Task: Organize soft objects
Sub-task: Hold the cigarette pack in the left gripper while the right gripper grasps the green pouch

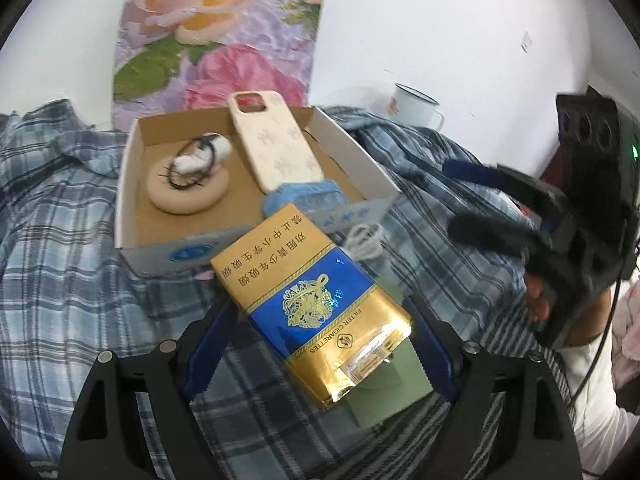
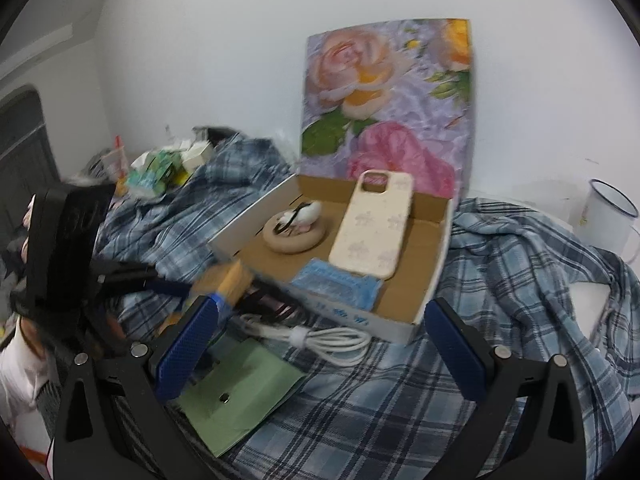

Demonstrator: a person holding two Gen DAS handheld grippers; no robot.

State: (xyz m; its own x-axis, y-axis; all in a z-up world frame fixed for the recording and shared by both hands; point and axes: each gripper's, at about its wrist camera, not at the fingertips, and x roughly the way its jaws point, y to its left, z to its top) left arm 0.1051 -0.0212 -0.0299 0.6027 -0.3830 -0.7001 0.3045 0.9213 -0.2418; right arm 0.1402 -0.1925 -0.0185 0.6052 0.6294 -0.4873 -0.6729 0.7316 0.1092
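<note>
One cigarette pack (image 1: 312, 304) between left gripper (image 1: 320, 344) jaws, wide, grip uncertain; front of cardboard box (image 1: 256, 236). Right gripper (image 2: 320, 344) open, empty. Risk: pack slipping short of box.

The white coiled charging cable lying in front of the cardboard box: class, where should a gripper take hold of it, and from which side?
Grip the white coiled charging cable at its middle, where the white strap bundles the loops, so they stay together. Come from above, with the fingers across the bundle: it lies flat on the blue plaid cloth, close to the cardboard box wall, which likely blocks a level approach from behind.
</note>
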